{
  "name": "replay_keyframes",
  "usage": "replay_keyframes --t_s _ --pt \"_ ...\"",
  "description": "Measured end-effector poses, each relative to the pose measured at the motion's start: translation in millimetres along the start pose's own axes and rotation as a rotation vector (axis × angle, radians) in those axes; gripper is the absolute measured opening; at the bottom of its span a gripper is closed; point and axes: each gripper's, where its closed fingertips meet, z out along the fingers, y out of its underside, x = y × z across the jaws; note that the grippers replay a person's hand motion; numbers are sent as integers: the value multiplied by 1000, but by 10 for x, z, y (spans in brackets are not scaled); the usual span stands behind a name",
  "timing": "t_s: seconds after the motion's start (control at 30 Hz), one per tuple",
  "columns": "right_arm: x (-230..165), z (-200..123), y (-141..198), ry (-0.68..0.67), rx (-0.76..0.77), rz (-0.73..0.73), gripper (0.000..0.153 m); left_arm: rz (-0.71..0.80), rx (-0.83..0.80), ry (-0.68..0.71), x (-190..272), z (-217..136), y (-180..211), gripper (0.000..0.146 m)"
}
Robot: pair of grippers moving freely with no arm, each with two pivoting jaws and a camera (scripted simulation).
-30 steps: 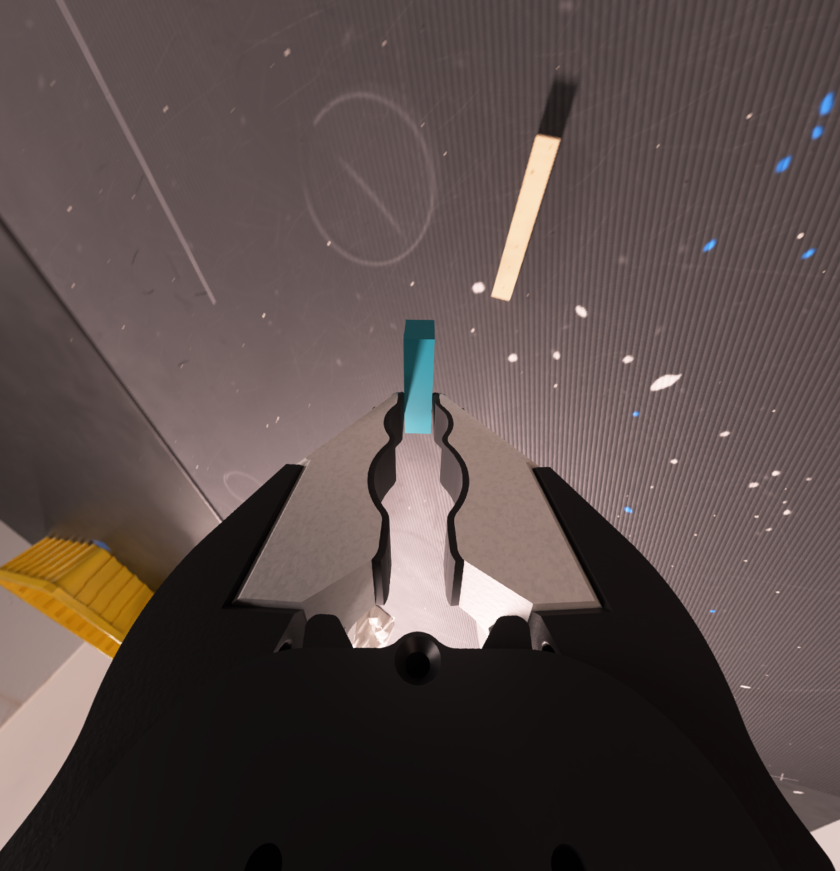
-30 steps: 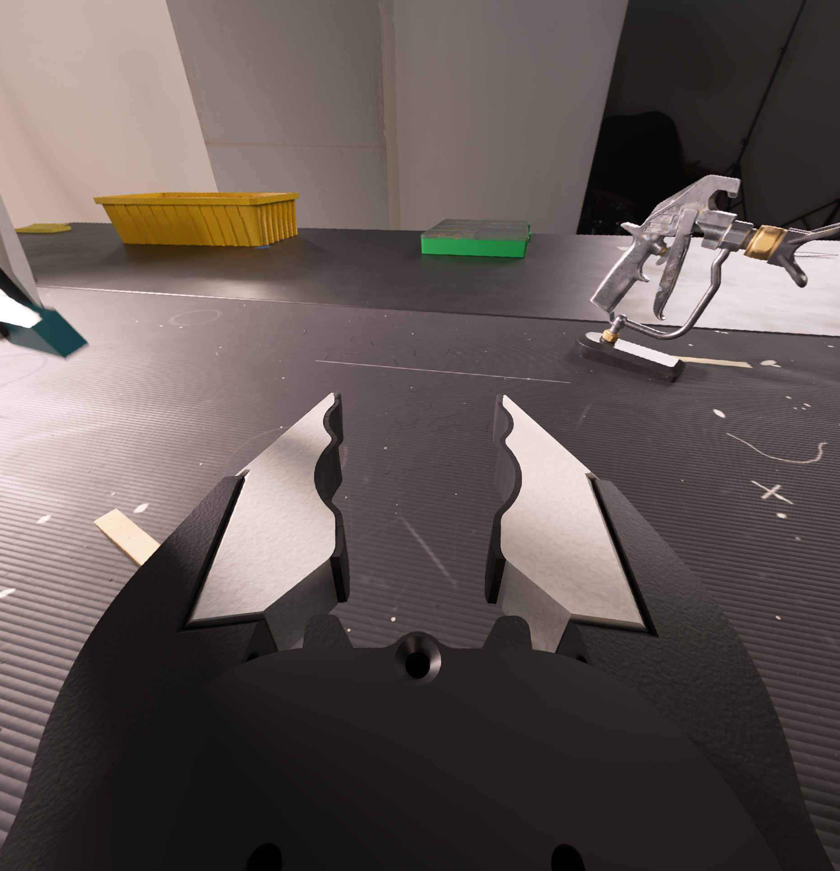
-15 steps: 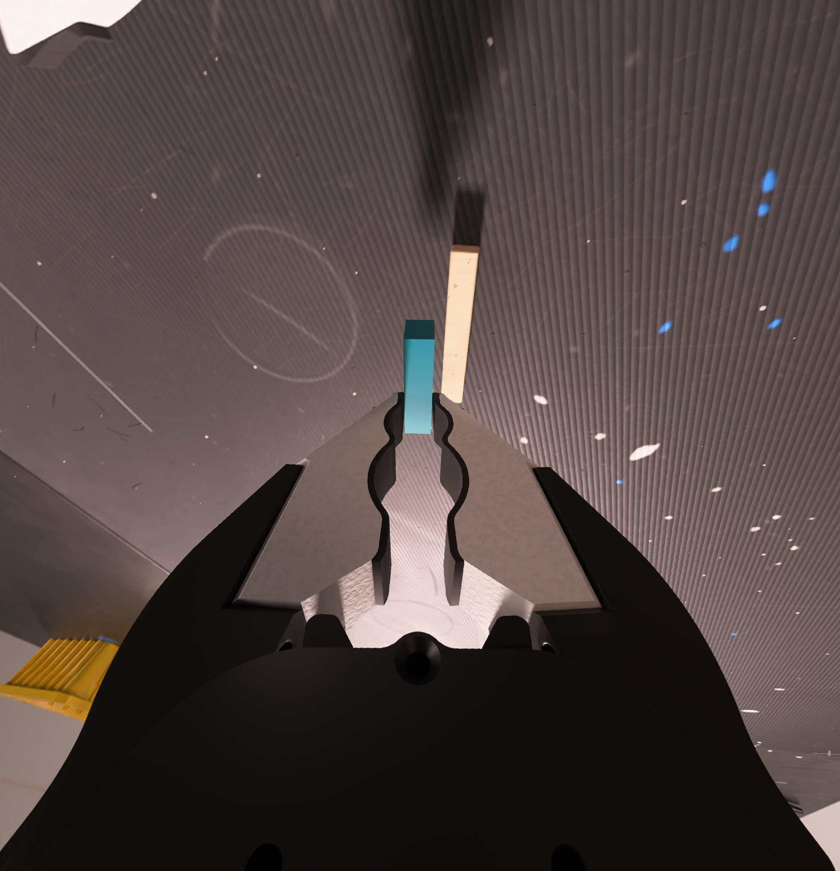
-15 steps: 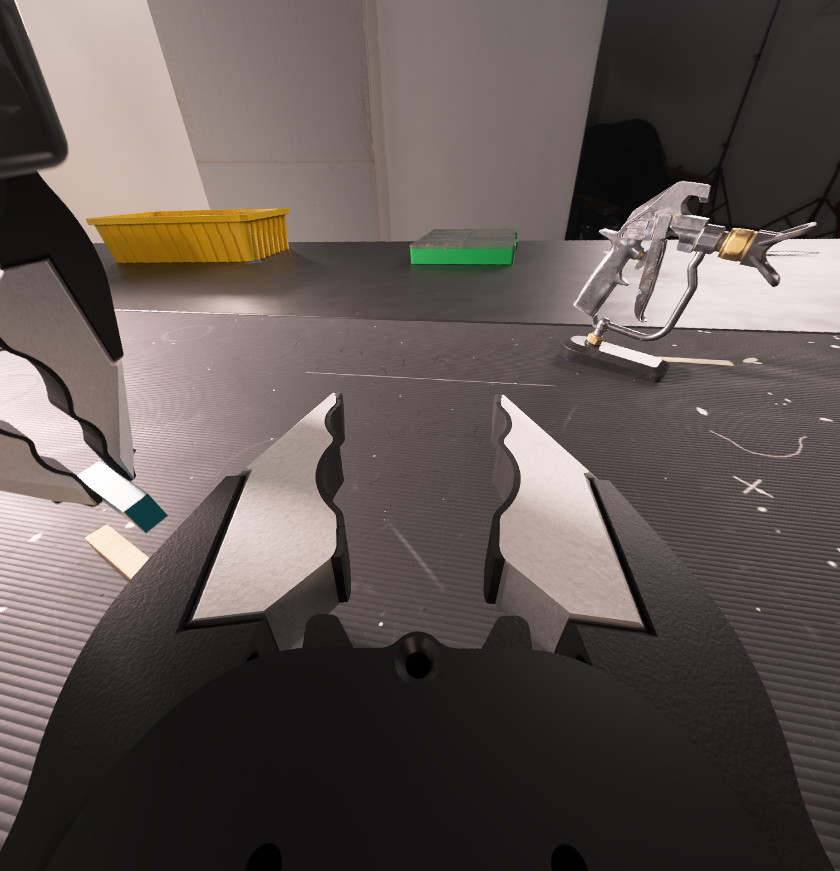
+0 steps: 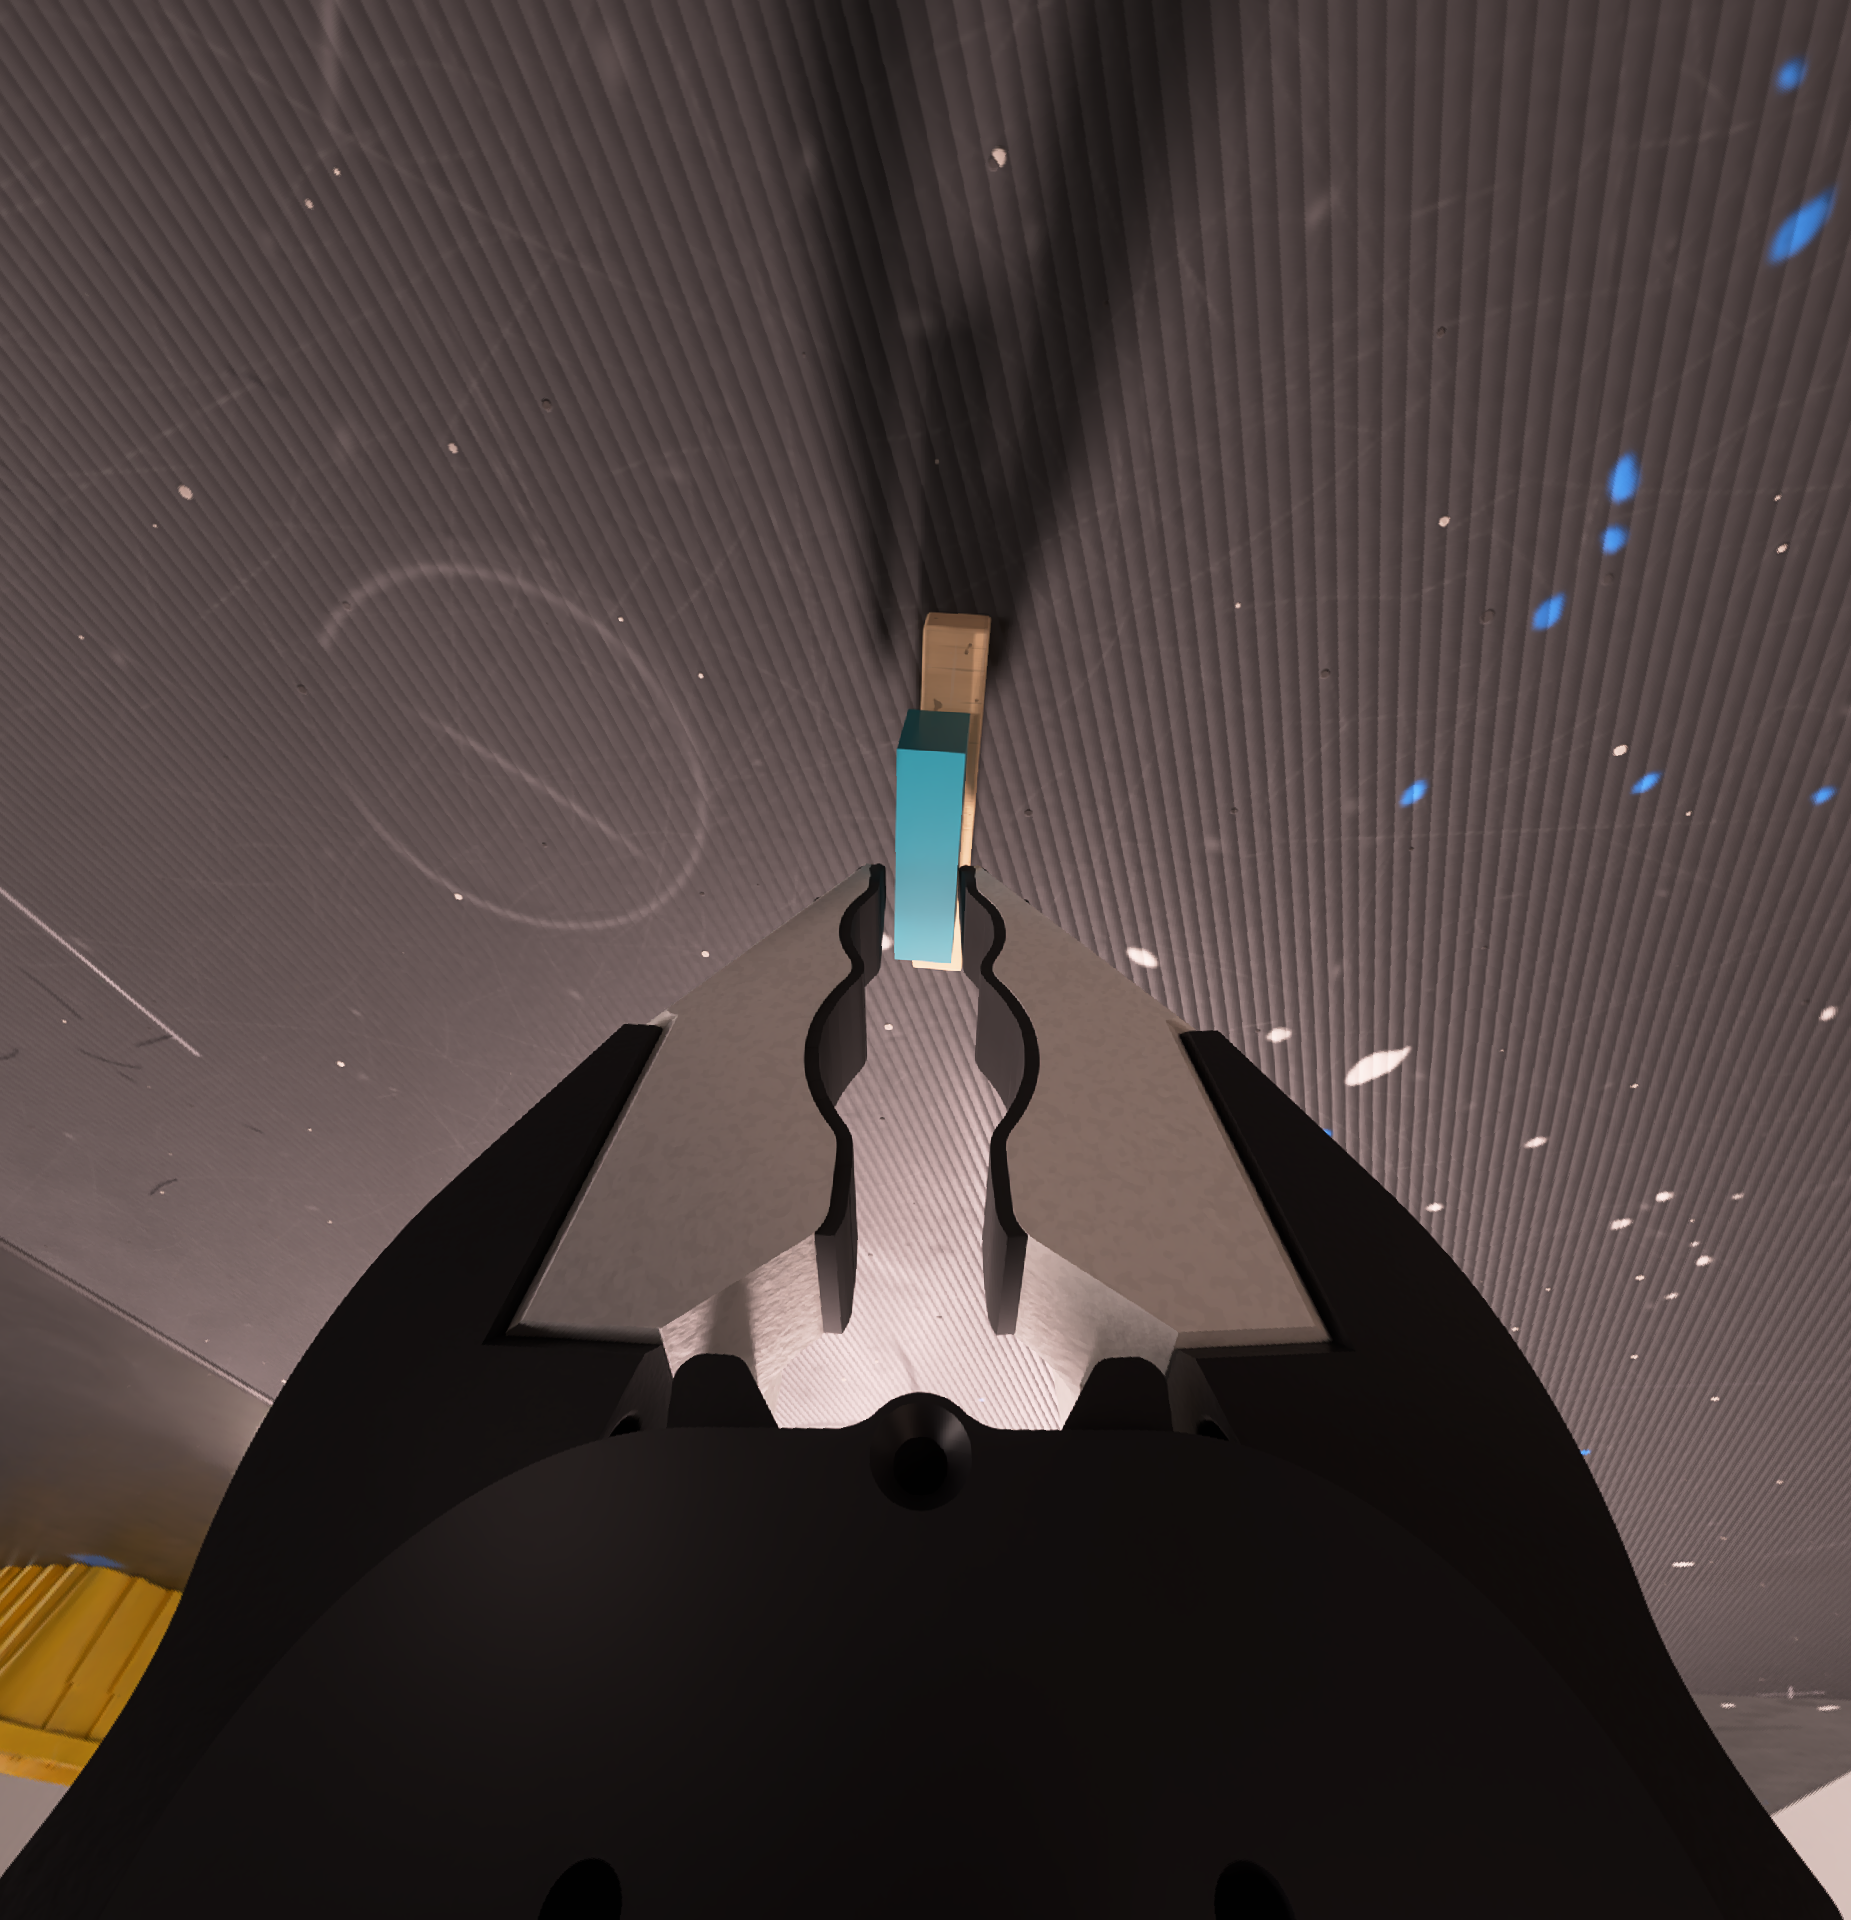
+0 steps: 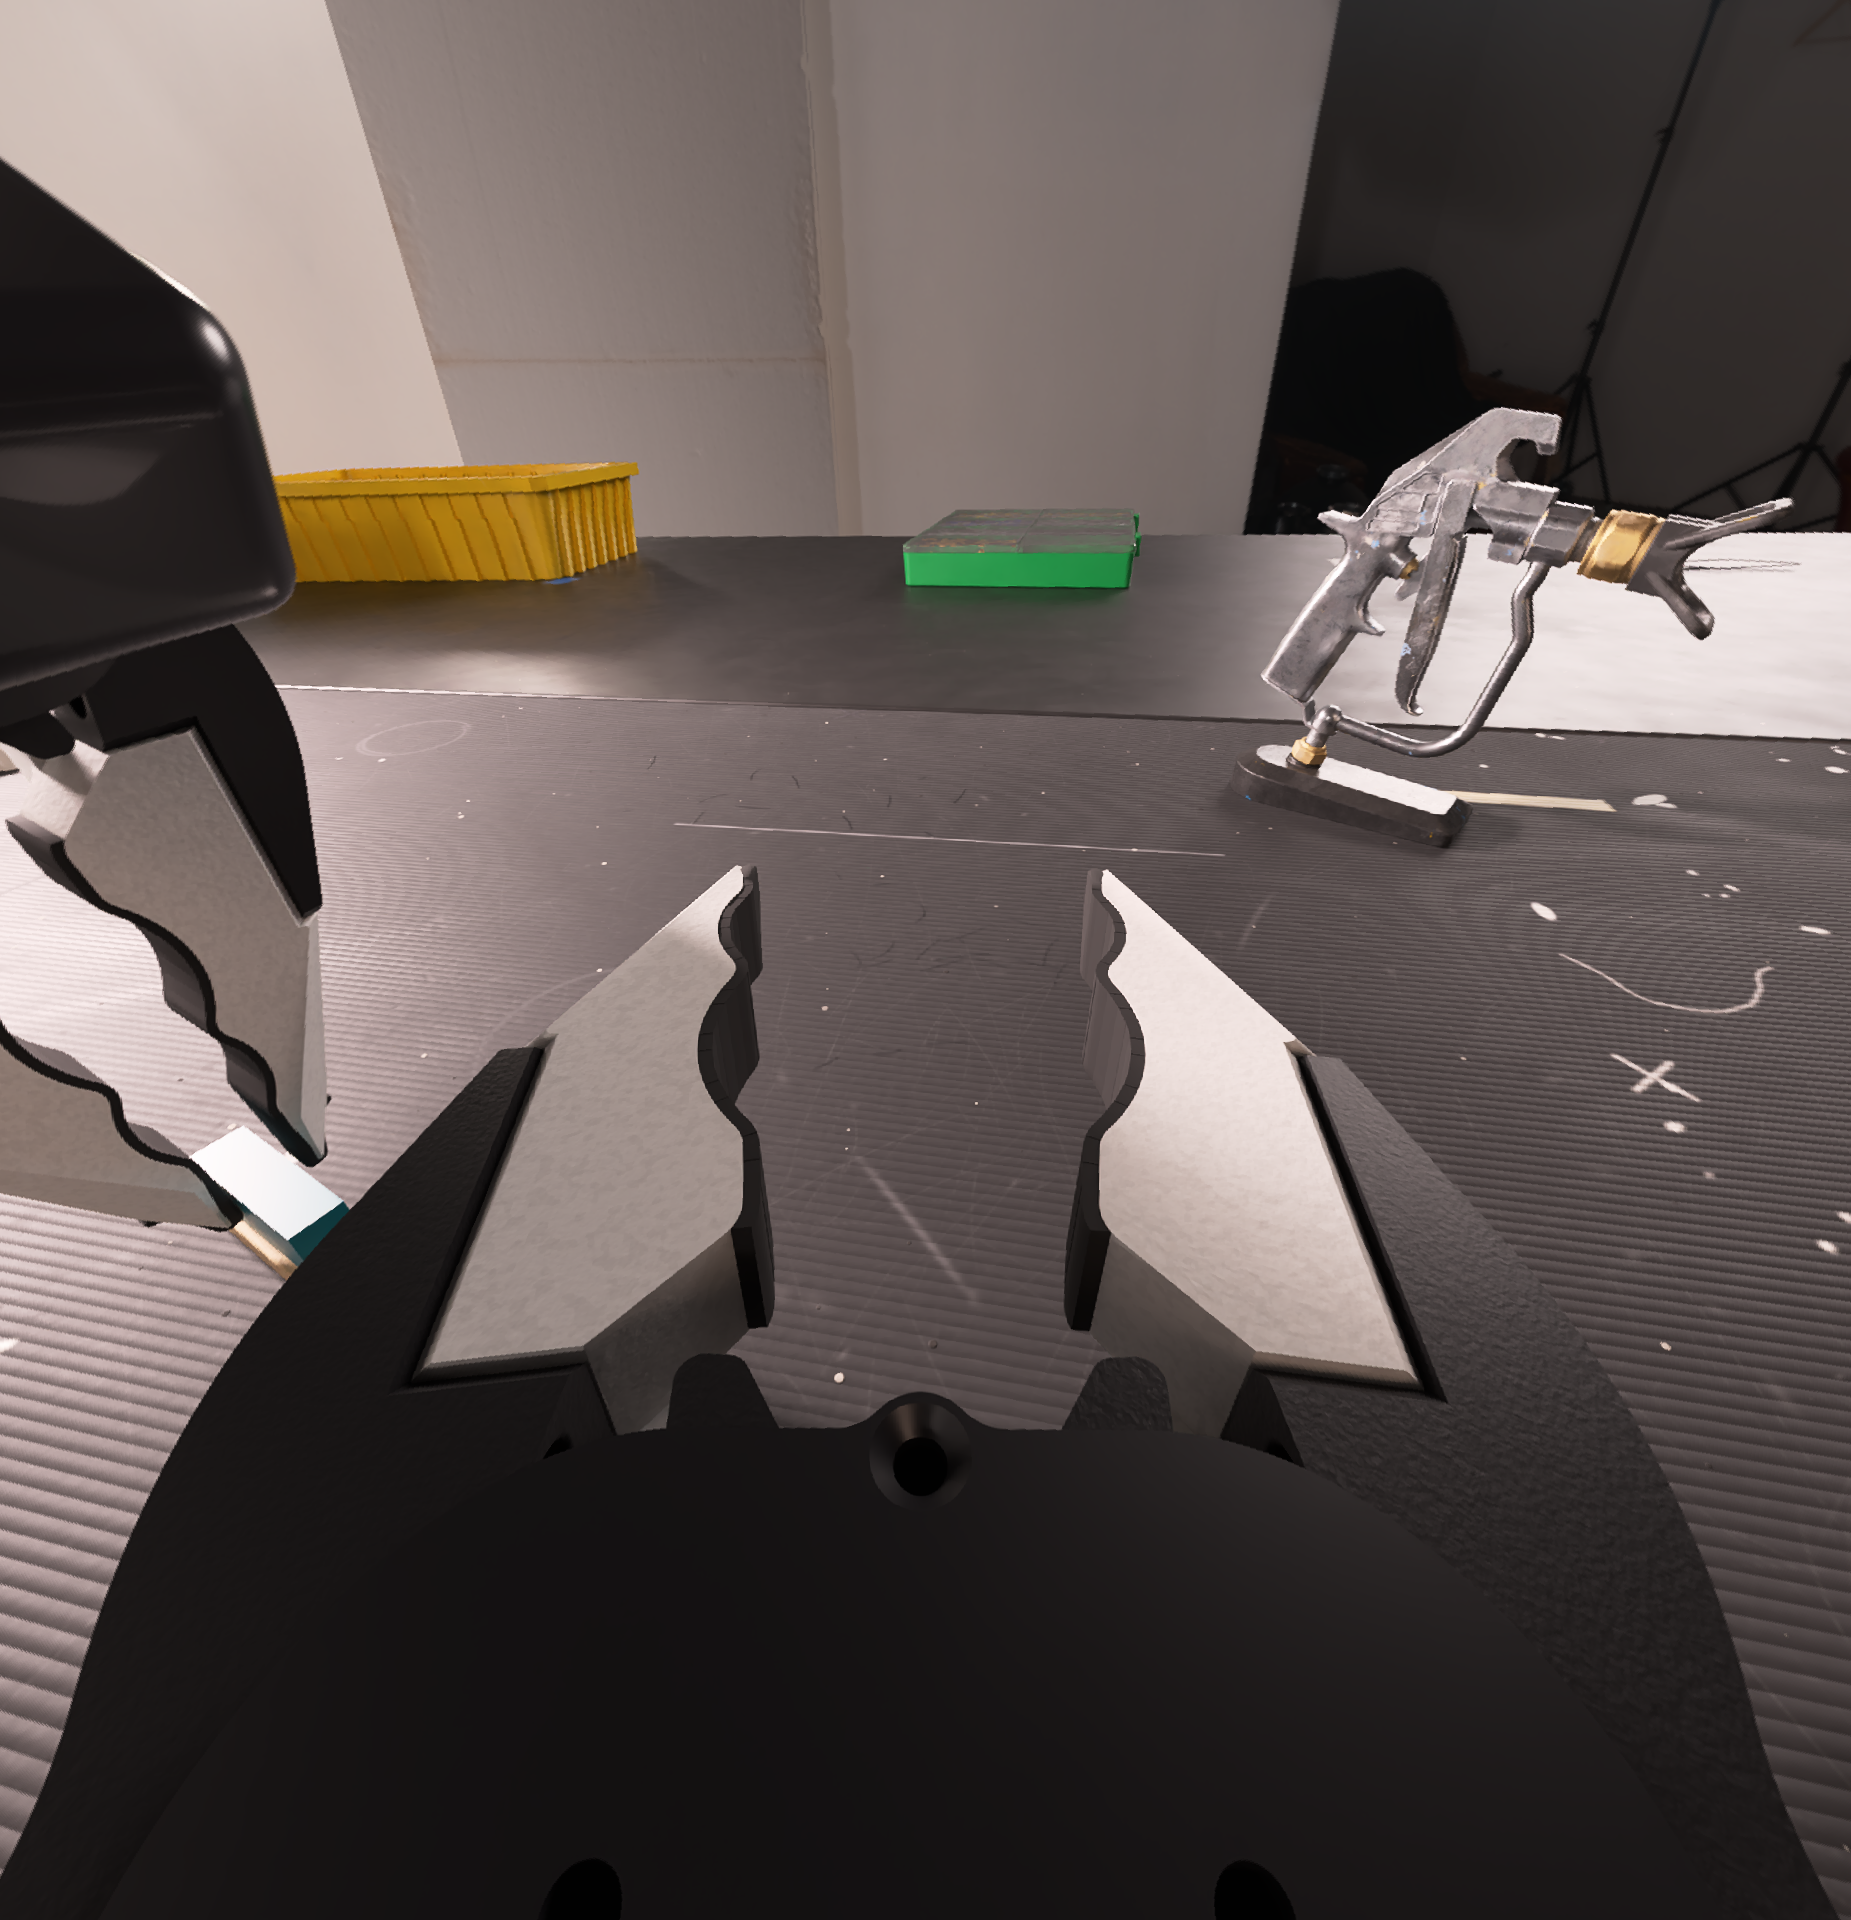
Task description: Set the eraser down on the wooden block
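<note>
My left gripper [image 5: 923,883] is shut on a teal eraser [image 5: 931,831] held at its fingertips. The eraser lies lengthwise over a thin pale wooden block [image 5: 957,655] that rests on the dark ribbed mat [image 5: 1420,416]; the block's far end and near edge show past it. In the right wrist view the left gripper [image 6: 246,1184] comes down from the left, with the eraser [image 6: 272,1190] low at the block [image 6: 266,1247], which is mostly hidden. I cannot tell whether they touch. My right gripper [image 6: 921,883] is open and empty, hovering over the mat just right of them.
A yellow bin [image 6: 453,525] and a flat green box [image 6: 1020,551] stand at the far edge of the table. A metal spray gun [image 6: 1472,582] stands on a small base at the far right. White and blue paint specks dot the mat.
My left gripper has carried the eraser down and over the wooden block, so the eraser now overlaps it. My right gripper has stayed open and barely moved.
</note>
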Motion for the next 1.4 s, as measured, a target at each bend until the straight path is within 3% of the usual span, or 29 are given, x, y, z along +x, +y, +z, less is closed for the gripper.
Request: replay_keyframes --t_s 0.7,1.0,1.17,1.4 --pt "-10 5 10 -4 -5 -4 62 -29 70 -63 -65 -222 -45 29" --pt "-7 5 12 -5 -6 -2 63 -41 126 -175 -98 -526 -38 46" --pt "-2 2 8 -6 -4 4 63 -114 342 -301 -81 -918 -37 61" --pt "-12 4 8 -7 -4 -2 63 -344 926 -514 171 -1470 -7 63"
